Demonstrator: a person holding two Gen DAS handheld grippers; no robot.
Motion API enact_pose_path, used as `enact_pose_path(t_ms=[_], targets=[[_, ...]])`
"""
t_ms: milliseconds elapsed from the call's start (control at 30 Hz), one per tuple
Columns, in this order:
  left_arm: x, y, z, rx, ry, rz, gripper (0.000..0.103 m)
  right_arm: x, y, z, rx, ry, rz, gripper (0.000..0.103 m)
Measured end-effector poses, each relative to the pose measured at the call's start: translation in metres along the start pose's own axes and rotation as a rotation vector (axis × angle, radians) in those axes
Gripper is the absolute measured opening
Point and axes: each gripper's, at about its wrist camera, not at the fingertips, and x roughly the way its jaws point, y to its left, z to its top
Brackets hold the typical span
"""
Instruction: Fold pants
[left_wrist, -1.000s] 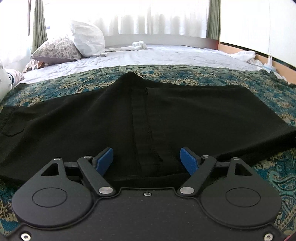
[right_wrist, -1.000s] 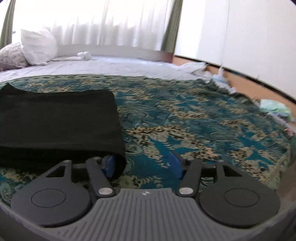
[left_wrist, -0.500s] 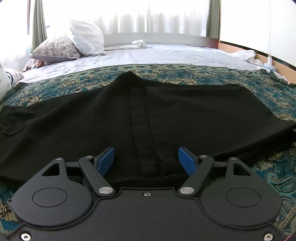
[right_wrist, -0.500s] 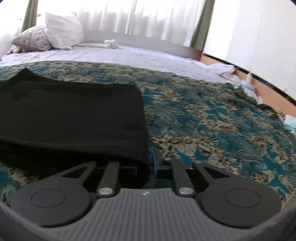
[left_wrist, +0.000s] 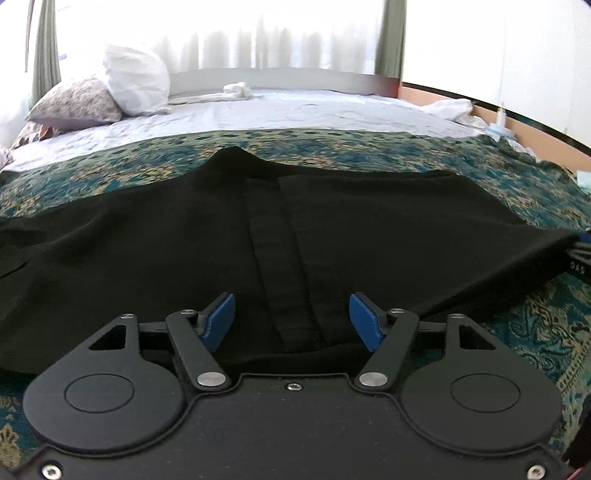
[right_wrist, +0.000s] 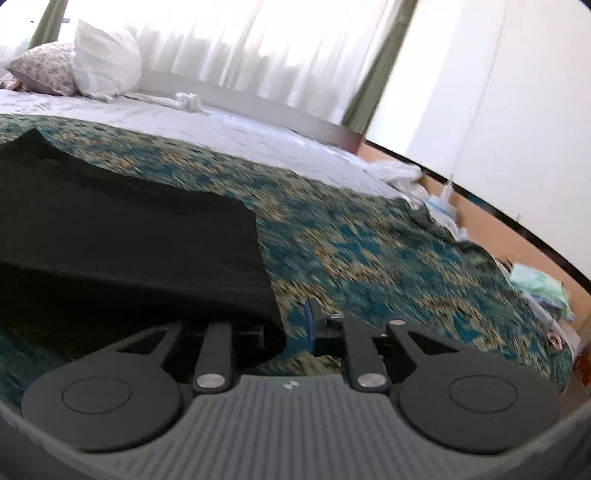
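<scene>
Black pants (left_wrist: 295, 236) are spread across the patterned teal bedspread (left_wrist: 535, 325), at its near end, with a white pillow (left_wrist: 136, 86) and a flowered pillow (left_wrist: 74, 103) seen well beyond them at the far end. The left gripper (left_wrist: 291, 325) is held over the near edge of the pants; its jaws are fairly wide and closing, with cloth between them but not pressed. The right gripper (right_wrist: 286, 328) is set at the pants' right corner; its jaws are narrow and opening, one pad hidden under the hem.

Home bedroom: bed (left_wrist: 295, 110), pillows (left_wrist: 136, 83), curtains (left_wrist: 280, 37)
</scene>
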Motion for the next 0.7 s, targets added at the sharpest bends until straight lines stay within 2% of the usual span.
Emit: enact_pose_path(t_ms=[67,200,267,300,367,533,700], targets=[[0.000,-0.005,-0.002,0.017,-0.004,0.012,0.067,0.005,-0.002,-0.009,0.014,0.018,0.022,0.039],[-0.003,0.000,-0.001,-0.010,0.004,0.000,0.067,0.001,0.002,-0.013,-0.030,-0.017,0.014,0.042],[-0.008,0.001,-0.001,-0.024,0.009,0.002,0.067,-0.002,-0.002,-0.012,-0.007,-0.016,0.044,0.056],[-0.010,0.002,-0.001,-0.030,0.010,0.001,0.069,-0.005,-0.005,-0.012,0.011,-0.015,0.056,0.059],[-0.018,0.006,-0.001,-0.053,0.012,-0.005,0.082,-0.015,-0.012,-0.011,0.050,-0.013,0.096,0.063],[-0.045,0.028,-0.003,-0.130,-0.030,0.006,0.090,-0.047,-0.019,-0.008,0.144,-0.038,0.177,0.073],[-0.064,0.058,-0.003,-0.210,-0.066,0.049,0.097,-0.076,0.006,0.010,0.185,-0.116,0.302,0.082]])
